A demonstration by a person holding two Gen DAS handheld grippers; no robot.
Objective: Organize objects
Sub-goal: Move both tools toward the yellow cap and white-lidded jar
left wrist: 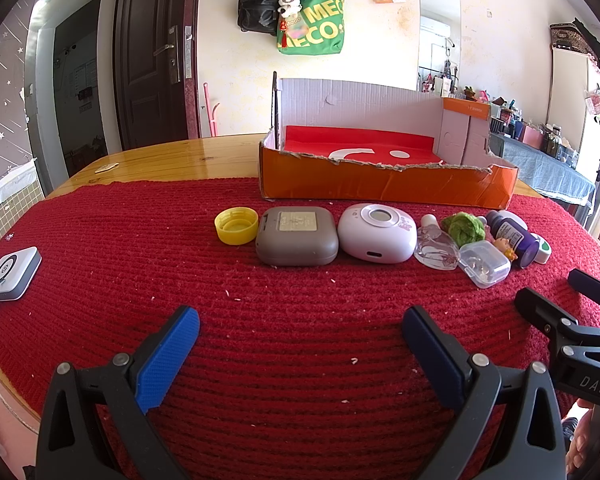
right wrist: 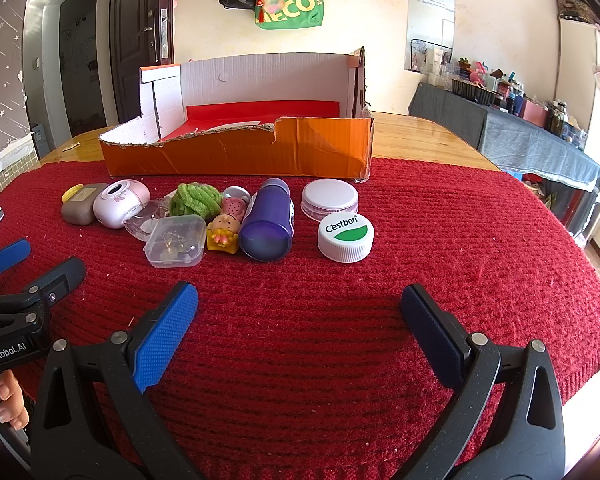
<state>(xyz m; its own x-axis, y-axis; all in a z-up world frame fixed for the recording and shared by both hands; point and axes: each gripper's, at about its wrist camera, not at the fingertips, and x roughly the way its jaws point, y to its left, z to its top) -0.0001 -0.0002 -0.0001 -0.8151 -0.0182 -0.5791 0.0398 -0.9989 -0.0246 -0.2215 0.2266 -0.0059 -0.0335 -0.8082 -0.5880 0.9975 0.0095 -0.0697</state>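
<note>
Left gripper (left wrist: pixel 300 350): jaws spread wide, nothing between them, held low over the red knitted cloth (left wrist: pixel 100 240), aimed toward the row of objects.
Right gripper (right wrist: pixel 298 328): also spread wide and empty, low over the cloth, level and pointing at the orange box (right wrist: pixel 236 156); seen at the right edge of the left wrist view.
Hands: fingertips of the left hand (right wrist: pixel 10 404) wrap the handle at the lower left of the right wrist view.
Nearest row, left side: yellow cap (left wrist: pixel 236 225) lying open side up, touching the grey case (left wrist: pixel 296 236), with the white-pink case (left wrist: pixel 376 236) just beside it.
Row, middle: clear plastic box (right wrist: pixel 176 240) in front, clear bottle (left wrist: pixel 436 248) beside it, green yarn ball (right wrist: pixel 194 200) behind, doll figure (right wrist: pixel 222 234) lying down against the purple bottle (right wrist: pixel 268 220), which lies on its side.
Row, right side: C'estbon cap (right wrist: pixel 346 236) top up, white lid (right wrist: pixel 330 198) just behind it.
Box: open, torn front wall, red lining, standing behind the row on the wooden surface (left wrist: pixel 160 160).
Far left: small white device (left wrist: pixel 12 274) with a cable, well apart from the row.
</note>
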